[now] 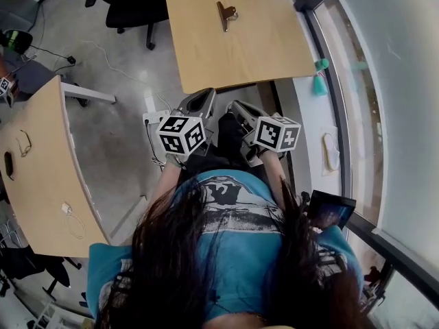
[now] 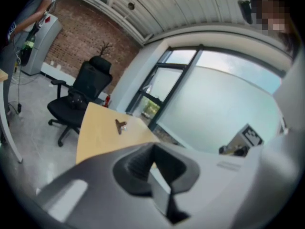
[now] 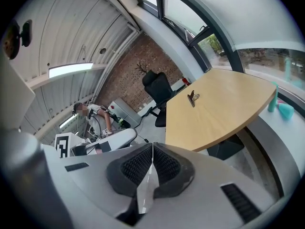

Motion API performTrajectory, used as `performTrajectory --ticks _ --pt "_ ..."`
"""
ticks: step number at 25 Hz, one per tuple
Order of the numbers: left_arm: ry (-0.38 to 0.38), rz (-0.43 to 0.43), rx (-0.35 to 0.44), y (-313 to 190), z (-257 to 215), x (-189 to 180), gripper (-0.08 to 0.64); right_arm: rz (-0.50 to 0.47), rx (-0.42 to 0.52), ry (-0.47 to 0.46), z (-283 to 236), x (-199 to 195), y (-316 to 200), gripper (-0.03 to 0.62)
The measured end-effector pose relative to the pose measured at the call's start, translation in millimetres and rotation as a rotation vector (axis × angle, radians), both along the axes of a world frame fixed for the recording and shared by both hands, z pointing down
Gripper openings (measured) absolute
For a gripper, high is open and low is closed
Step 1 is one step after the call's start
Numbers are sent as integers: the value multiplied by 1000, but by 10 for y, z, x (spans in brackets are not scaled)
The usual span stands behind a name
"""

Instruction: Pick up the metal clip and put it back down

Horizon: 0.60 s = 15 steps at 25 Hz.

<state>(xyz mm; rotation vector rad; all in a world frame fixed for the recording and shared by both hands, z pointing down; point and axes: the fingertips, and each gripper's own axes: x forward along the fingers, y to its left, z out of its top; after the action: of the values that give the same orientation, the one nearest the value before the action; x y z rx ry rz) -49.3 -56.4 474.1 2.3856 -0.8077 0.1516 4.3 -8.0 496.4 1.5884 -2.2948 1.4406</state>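
The metal clip [image 1: 226,12] is lying by itself on the far half of the counter [image 1: 260,60], well apart from both grippers. The left gripper [image 1: 200,100] and the right gripper [image 1: 239,107] are hanging side by side short of the counter's near edge. Each is pinching its jaws together on nothing. Both are aiming roughly toward the clip, probably lining up an approach. The pick-up is not yet begun, and whichever gripper is taking it is needing to open first.
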Motion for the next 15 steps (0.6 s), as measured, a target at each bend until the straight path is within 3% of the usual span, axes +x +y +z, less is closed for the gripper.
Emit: performTrajectory --ticks 7,15 --pt "-16 -103 2 -686 20 188 2 -83 7 2 40 328 -748 15" --pt "-25 -174 15 -1425 -22 768 3 -150 0 8 146 966 -1580 15"
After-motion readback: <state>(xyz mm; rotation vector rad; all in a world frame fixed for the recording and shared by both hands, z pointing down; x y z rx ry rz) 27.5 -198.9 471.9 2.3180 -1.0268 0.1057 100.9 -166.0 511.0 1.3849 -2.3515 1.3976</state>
